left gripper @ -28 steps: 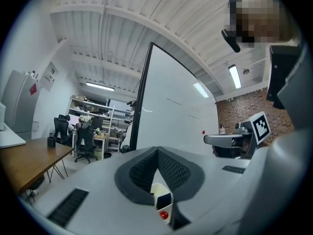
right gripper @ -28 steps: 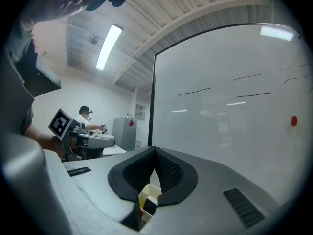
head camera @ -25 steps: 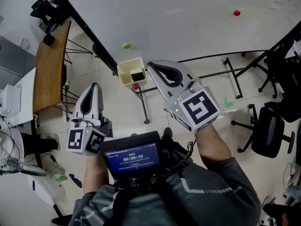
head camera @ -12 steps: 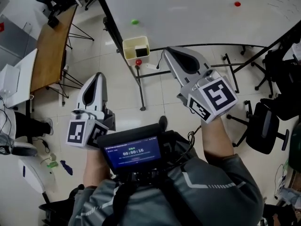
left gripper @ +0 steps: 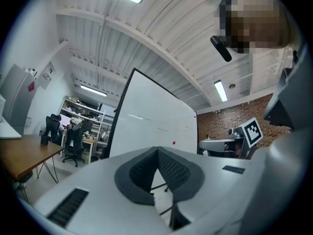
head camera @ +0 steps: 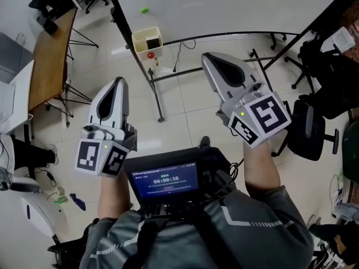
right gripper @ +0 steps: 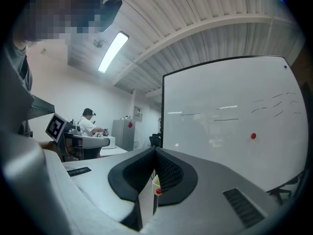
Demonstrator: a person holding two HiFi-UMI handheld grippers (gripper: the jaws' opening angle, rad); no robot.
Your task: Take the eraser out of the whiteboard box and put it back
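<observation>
The cream whiteboard box point(head camera: 147, 40) hangs at the lower edge of the whiteboard point(head camera: 224, 4), far ahead in the head view. The black eraser point(head camera: 152, 42) lies inside it, and a red magnet point(head camera: 150, 55) sits just below. My left gripper point(head camera: 118, 80) is shut and empty, well short of the box and to its left. My right gripper point(head camera: 205, 56) is also shut and empty, off to the box's right. In the right gripper view the box point(right gripper: 152, 184) shows as a sliver behind the closed jaws of my right gripper point(right gripper: 155, 150). In the left gripper view my left gripper point(left gripper: 157, 150) points at the whiteboard point(left gripper: 146, 131).
A wooden desk point(head camera: 47, 60) stands at the left and black office chairs point(head camera: 317, 133) at the right. The whiteboard's stand leg point(head camera: 152, 91) crosses the tiled floor between the grippers. A screen point(head camera: 165, 181) sits on my chest. A person point(right gripper: 88, 119) works at a counter.
The whiteboard and its box have slid up and away in the head view. Both grippers have drawn back from the box, still shut and empty.
</observation>
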